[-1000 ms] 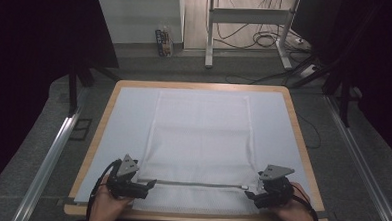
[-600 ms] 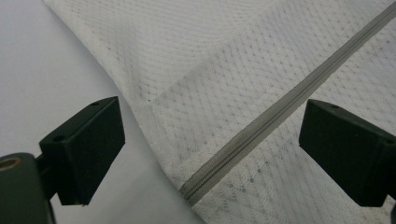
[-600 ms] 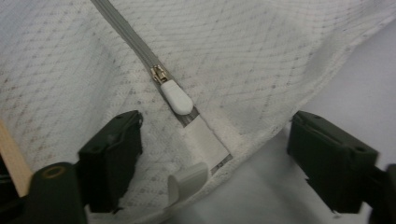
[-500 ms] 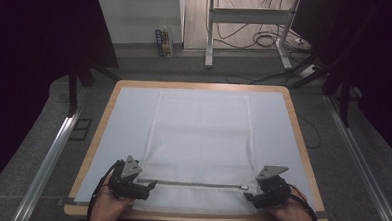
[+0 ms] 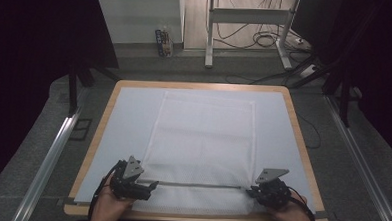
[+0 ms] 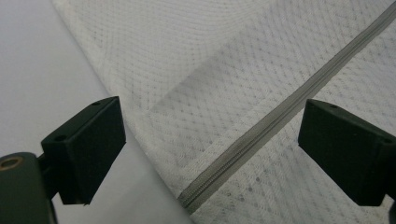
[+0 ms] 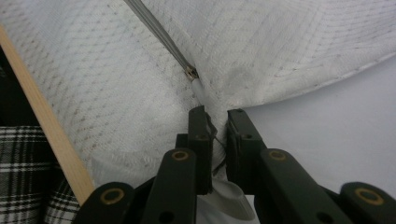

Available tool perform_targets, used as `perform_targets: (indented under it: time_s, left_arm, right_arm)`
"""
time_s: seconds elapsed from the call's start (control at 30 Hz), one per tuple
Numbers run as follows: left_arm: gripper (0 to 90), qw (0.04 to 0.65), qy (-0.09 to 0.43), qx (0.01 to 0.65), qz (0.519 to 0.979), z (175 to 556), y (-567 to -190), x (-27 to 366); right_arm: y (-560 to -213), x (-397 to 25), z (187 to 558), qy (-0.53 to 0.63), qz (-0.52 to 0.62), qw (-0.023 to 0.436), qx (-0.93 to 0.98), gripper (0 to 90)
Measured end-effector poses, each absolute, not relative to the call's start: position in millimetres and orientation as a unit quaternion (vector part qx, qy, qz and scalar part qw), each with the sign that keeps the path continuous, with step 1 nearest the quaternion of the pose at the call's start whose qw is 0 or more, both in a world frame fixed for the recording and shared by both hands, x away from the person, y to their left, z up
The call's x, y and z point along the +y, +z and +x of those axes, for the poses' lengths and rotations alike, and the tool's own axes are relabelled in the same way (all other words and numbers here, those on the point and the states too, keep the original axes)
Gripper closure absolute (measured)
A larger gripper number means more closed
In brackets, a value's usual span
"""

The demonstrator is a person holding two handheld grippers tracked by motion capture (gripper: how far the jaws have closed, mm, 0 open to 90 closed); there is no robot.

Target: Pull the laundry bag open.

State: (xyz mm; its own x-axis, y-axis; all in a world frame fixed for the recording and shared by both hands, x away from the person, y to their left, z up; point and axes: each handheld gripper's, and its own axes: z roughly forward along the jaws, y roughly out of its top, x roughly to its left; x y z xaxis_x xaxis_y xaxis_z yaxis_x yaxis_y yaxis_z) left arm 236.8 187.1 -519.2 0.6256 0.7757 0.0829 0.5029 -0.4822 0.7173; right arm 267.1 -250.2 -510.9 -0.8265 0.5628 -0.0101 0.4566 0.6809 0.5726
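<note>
Our left gripper (image 5: 148, 185) has just let go, jaws wide at the table's (image 5: 298, 125) near edge; the right gripper (image 5: 253, 191) clamps the bag (image 5: 202, 141), so the zipper (image 5: 196, 184) awaits regripping.

Both hands are coming in from the near edge of the table, low and wide apart, each one wrapped around its tool. The left gripper (image 5: 148, 184) is pointing inward toward the other hand, its jaws standing wide apart with nothing between them. The right gripper (image 5: 252, 191) is facing back toward it, jaws pressed nearly together and pinching a bit of white mesh bag (image 7: 299, 51) at its zip end.
</note>
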Motion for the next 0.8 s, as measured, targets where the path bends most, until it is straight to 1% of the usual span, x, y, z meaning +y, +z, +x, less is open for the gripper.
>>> perform_targets:
  time_s: [0.13, 0.3, 0.43, 0.47, 0.6, 0.67, 0.73, 0.8]
  left_arm:
    - [7.7, 0.343, 0.197, 0.382, 0.835, 237.3, -519.0, 185.1]
    - [7.8, 0.352, 0.191, 0.377, 0.835, 237.4, -517.6, 180.6]
    - [7.8, 0.348, 0.194, 0.373, 0.838, 237.0, -518.2, 177.9]
    - [7.8, 0.347, 0.194, 0.374, 0.838, 237.1, -518.3, 178.2]
    - [7.8, 0.349, 0.194, 0.377, 0.835, 237.1, -517.6, 180.4]
    - [7.8, 0.348, 0.194, 0.378, 0.836, 237.1, -517.7, 181.1]
    - [7.8, 0.348, 0.194, 0.378, 0.836, 237.2, -518.1, 181.0]
    - [7.8, 0.347, 0.194, 0.378, 0.836, 237.3, -518.4, 180.8]
  right_arm:
    - [-510.2, -253.6, 270.7, 0.304, 0.285, 0.067, 0.907, 81.9]
    - [-504.6, -255.5, 271.8, 0.329, 0.280, 0.054, 0.900, 81.3]
    - [-505.0, -256.3, 271.3, 0.317, 0.269, 0.068, 0.907, 79.0]
    - [-506.4, -256.3, 271.4, 0.312, 0.268, 0.068, 0.909, 77.4]
    - [-509.8, -257.8, 270.9, 0.294, 0.253, 0.074, 0.919, 66.1]
    - [-509.5, -259.6, 270.4, 0.290, 0.250, 0.077, 0.920, 63.2]
    - [-509.7, -262.1, 270.6, 0.294, 0.259, 0.071, 0.917, 63.7]
    - [-509.5, -263.2, 270.6, 0.292, 0.260, 0.071, 0.918, 66.7]
